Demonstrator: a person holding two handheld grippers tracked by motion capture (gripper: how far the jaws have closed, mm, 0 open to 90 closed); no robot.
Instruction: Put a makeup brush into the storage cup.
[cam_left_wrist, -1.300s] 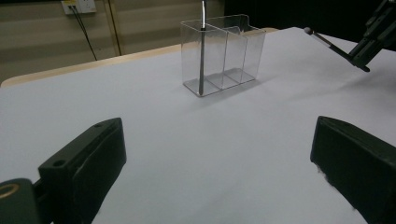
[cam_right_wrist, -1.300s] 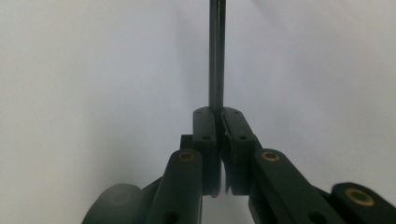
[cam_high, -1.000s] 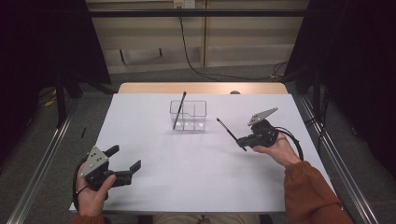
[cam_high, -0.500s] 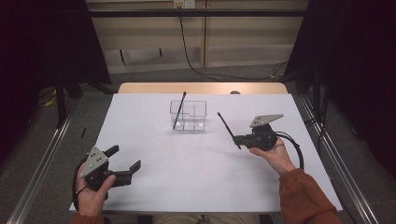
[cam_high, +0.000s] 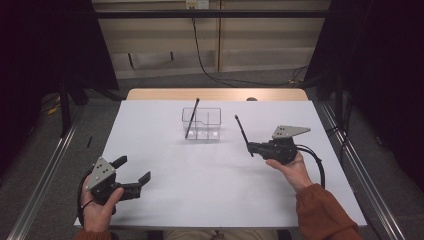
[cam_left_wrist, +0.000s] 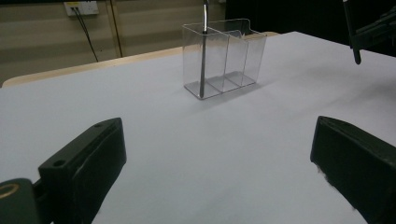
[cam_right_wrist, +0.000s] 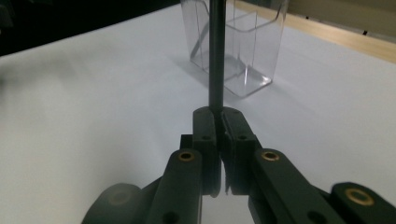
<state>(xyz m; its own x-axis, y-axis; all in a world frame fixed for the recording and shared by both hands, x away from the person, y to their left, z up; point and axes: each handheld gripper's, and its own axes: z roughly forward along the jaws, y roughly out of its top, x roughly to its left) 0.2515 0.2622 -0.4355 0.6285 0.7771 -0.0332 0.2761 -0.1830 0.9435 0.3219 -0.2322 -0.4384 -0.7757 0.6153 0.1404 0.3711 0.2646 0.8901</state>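
A dark pen (cam_high: 242, 135) is clamped tight in the right tongs (cam_high: 251, 148) and held tilted above the table (cam_high: 150, 125), just right of the clear organizer (cam_high: 202, 124), probably so it can be dropped tip-down into a free compartment. Another pen (cam_high: 192, 118) is already stood in the organizer's left slot, so that one's taken. The left tongs (cam_high: 134, 172) are parked wide open at the near left, nothing in them and well clear.
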